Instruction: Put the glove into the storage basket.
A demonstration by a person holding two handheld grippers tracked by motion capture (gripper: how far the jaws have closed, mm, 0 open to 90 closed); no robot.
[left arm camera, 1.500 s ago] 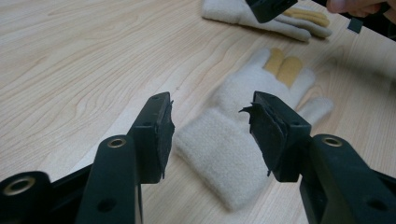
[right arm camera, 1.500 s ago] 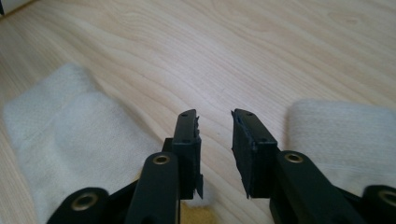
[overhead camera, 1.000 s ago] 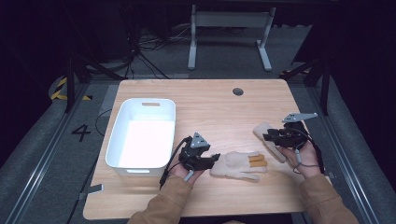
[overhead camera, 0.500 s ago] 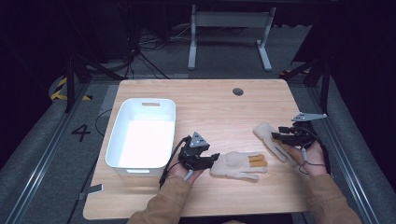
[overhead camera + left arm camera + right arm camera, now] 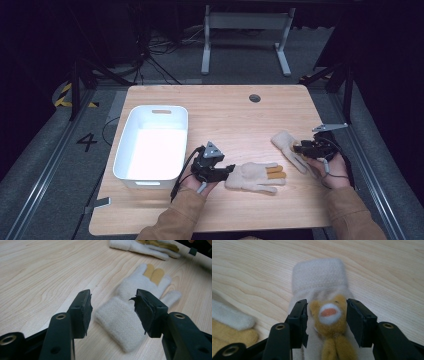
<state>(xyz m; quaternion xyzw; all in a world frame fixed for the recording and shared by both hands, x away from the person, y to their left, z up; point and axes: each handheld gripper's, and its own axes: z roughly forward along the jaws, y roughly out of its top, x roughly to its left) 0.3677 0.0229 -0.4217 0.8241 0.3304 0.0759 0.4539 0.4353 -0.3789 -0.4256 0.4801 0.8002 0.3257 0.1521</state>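
- Straddling the cuff of the near glove (image 5: 130,315), the left gripper (image 5: 220,172) has its jaws standing apart on either side of the knit, with clear gaps between pads and fabric in the left gripper view, so it is released and grips nothing.
- The right gripper (image 5: 300,148) sits over the far glove (image 5: 287,145) at the table's right side; its jaws have just been opening, and the right gripper view shows them spread around a small tan animal face (image 5: 329,313) sewn on that glove, pads not pressing on it.
- Both gloves lie flat on the wooden table (image 5: 225,110): the near one in front of the left hand (image 5: 197,185), fingers pointing right with two tan fingers showing, the far one just beyond those fingertips, near the right hand (image 5: 332,170).
- From above, the right gripper covers part of the far glove, so the animal face cannot be made out there; its lower end is cut off by the bottom edge of the right gripper view.
- The near glove's cuff end is partly hidden behind the left gripper's right jaw.
- A white bin (image 5: 152,145) stands on the table's left half, just beside the left gripper and apart from both gloves.
- A round dark grommet (image 5: 254,98) sits near the table's far edge.
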